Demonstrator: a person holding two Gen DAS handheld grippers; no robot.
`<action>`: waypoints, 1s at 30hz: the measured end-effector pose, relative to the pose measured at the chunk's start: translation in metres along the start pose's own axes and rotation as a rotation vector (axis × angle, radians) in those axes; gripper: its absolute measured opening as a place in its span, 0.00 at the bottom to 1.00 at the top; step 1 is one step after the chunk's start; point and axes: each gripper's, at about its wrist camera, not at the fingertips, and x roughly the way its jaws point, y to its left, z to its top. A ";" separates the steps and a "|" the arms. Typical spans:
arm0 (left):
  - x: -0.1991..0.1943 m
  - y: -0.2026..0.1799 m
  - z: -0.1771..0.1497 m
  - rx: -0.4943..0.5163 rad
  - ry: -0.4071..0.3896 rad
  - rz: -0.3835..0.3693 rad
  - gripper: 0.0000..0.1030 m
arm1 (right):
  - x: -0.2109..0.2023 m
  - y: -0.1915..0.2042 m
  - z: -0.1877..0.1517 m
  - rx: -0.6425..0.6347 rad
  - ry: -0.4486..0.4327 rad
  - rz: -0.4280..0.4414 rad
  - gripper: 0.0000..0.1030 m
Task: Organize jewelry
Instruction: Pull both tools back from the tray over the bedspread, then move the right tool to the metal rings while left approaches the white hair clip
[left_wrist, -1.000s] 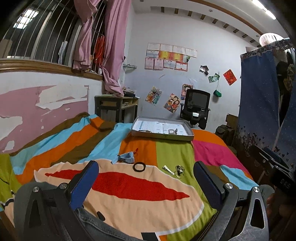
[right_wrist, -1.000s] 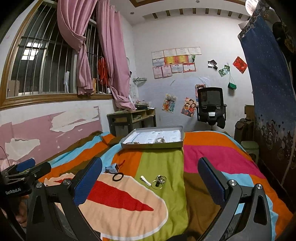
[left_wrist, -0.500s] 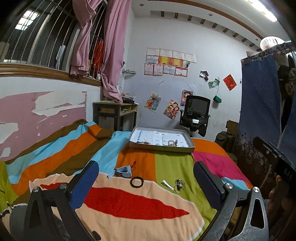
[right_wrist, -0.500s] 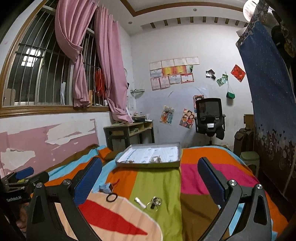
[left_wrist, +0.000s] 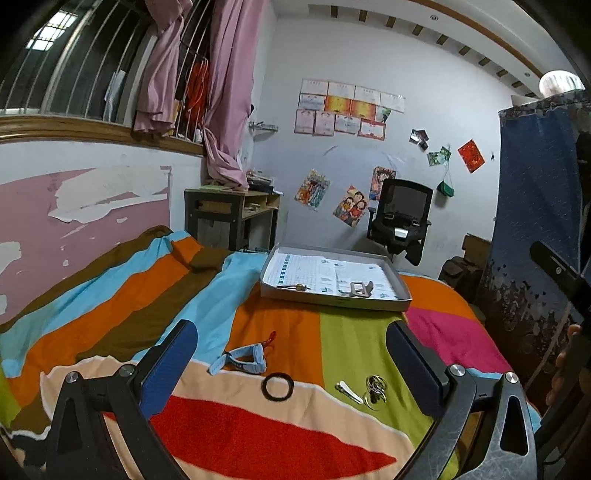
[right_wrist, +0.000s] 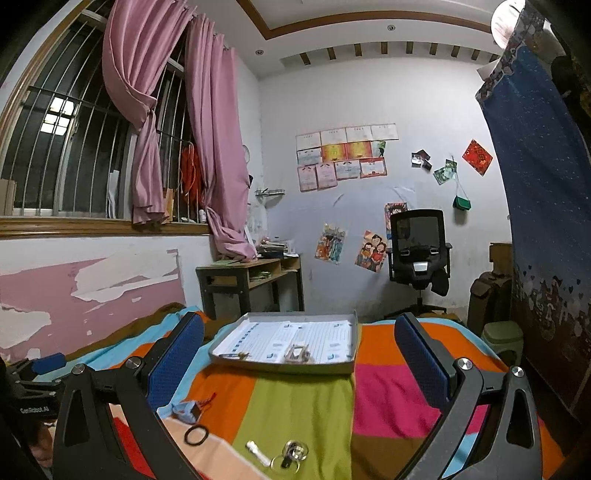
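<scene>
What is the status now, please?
Left gripper and right gripper open, empty. Black ring, clip, keyring loose on blanket. Tray path unobstructed.

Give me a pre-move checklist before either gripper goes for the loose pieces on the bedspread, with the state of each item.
1. Left gripper open and holding nothing: ok.
2. Right gripper open and holding nothing: ok.
3. Loose pieces in view and apart from one another: black ring, white clip, key ring, blue strap: ok.
4. Tray flat on the bedspread with bare lining free to take more: ok.
5. Pieces already in the tray lie near its front wall, leaving the back free: ok.
6. Whether the key ring's loops are tangled together: cannot tell.
</scene>
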 end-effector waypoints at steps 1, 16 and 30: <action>0.006 0.000 0.002 -0.001 0.005 -0.001 1.00 | 0.004 0.000 0.001 -0.001 -0.002 -0.001 0.99; 0.109 0.000 0.003 0.011 0.115 -0.016 1.00 | 0.094 -0.005 -0.037 0.010 0.136 0.001 0.99; 0.171 0.012 -0.060 0.019 0.382 -0.016 1.00 | 0.134 -0.006 -0.119 -0.030 0.431 0.060 0.99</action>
